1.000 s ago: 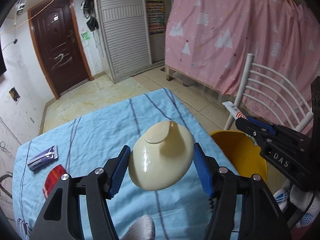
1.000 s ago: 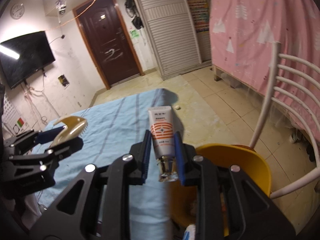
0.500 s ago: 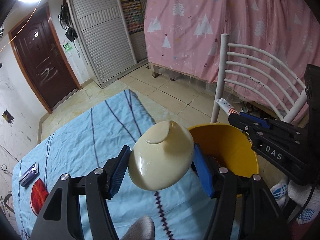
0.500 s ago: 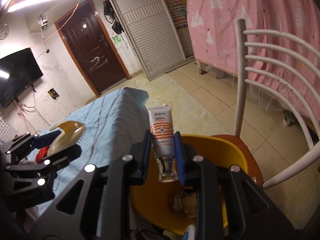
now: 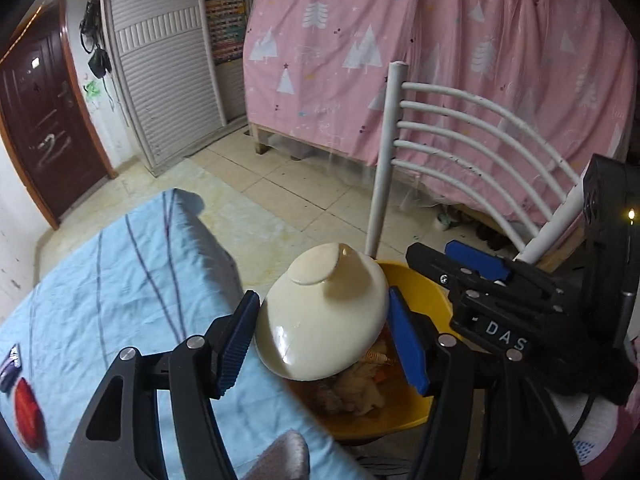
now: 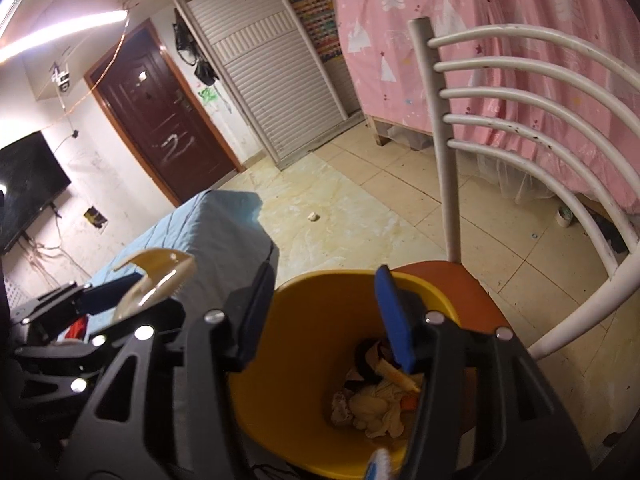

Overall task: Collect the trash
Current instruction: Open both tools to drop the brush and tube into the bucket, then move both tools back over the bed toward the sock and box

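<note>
Cream and glossy, the single bowl (image 5: 324, 316) sits tipped in the left gripper (image 5: 324, 340), its flat foot turned up and away from the camera and its mouth facing down toward the bin. The blue jaws clamp its rim on both sides, so its widest line runs across from pad to pad. It hangs over the near edge of one yellow bin (image 6: 320, 360), which rests on the orange seat of a white chair (image 6: 452, 176) just beside the worktop (image 5: 120, 280). Crumpled paper and other scraps (image 6: 376, 404) lie at the bottom of the bin; what each piece is cannot be made out clearly. The right gripper (image 6: 324, 320) hovers above the bin's mouth, its jaws having just been opening, with nothing between them. On the blue striped cloth of the worktop, two small things lie at the far left: a red wrapper (image 5: 28, 412) and a dark packet (image 5: 10, 364). A pink curtain (image 5: 440, 60) hangs behind the chair.
</note>
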Motion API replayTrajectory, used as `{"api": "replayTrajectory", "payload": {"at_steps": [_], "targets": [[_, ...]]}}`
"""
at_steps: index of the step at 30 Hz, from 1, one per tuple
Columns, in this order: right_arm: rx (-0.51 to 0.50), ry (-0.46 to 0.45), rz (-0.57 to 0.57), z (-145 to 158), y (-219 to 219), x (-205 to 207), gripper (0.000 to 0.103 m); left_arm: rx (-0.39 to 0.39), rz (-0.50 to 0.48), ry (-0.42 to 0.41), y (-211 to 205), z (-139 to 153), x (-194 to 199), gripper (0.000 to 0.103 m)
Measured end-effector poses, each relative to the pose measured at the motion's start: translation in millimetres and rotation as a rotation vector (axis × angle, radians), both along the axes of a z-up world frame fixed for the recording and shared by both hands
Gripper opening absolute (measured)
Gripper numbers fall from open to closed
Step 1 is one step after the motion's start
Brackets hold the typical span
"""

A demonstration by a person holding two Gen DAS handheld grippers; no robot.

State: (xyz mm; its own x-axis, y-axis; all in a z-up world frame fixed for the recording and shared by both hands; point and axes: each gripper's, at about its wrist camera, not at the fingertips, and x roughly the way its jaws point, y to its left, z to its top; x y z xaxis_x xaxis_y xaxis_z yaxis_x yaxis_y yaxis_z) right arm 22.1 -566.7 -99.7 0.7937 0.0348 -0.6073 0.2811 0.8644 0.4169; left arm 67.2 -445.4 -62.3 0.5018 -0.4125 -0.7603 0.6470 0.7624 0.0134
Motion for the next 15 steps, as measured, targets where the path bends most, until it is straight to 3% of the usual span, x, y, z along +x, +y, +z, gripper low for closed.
{"api": "replayTrajectory", "payload": {"at_steps": [4, 15], "targets": [[-0.001, -0.006, -0.017, 2.6, -1.5, -3.5, 0.051, -0.013, 0.001, 0.013, -3.8, -1.2, 0.3, 0.066], [-0.031, -0.004, 0.013, 15.0, 19.1, 4.6, 0.053, -0.055, 0.058, 0.020, 34.8, 11.7, 11.5, 0.067]]}}
